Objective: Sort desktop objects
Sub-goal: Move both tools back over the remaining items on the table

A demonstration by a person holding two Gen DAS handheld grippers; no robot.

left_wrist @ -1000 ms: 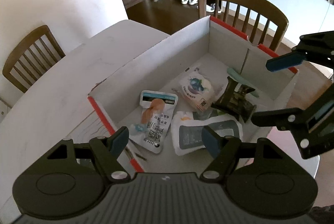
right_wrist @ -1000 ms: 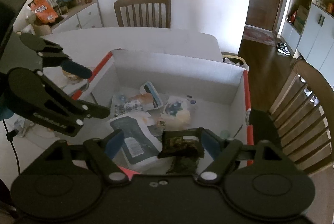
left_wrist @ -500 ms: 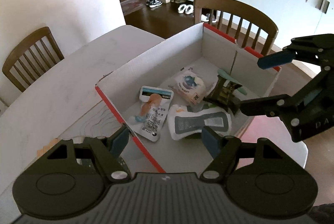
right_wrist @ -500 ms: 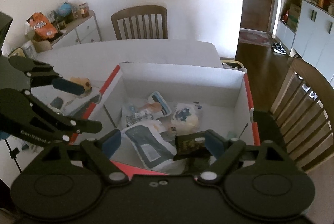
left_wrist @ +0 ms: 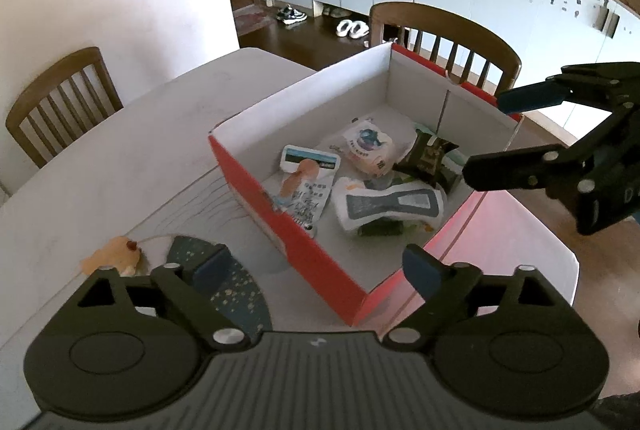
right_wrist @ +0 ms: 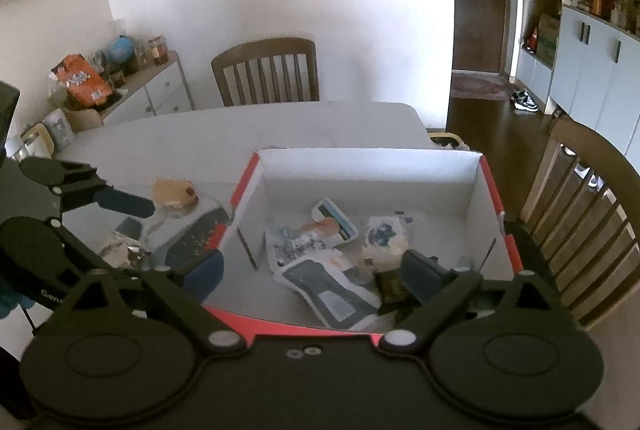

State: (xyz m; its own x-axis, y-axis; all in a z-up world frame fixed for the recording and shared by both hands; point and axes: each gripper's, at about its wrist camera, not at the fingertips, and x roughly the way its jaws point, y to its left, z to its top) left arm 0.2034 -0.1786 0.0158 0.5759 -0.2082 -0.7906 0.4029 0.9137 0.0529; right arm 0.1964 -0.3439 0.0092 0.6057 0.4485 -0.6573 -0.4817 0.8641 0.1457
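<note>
Both claws hover with jaws opening wide, nothing between them. The left claw [left_wrist: 312,270] hangs over the near red wall of the white-lined cardboard box [left_wrist: 320,262]; the right claw [right_wrist: 312,270] over its opposite edge. Inside lie a white-and-grey pouch [left_wrist: 390,203], a dark crumpled wrapper [left_wrist: 430,157] and other packets, partly overlapping. On the white tabletop [left_wrist: 120,157], a tan bun-like item [left_wrist: 114,254] is hard to identify.

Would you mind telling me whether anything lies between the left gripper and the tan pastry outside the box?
Nothing visible does. The tan pastry sits on the white table, just ahead of the left gripper, whose jaws are opening with nothing between them. The red box stands off to the gripper's right, clear of that path.
</note>
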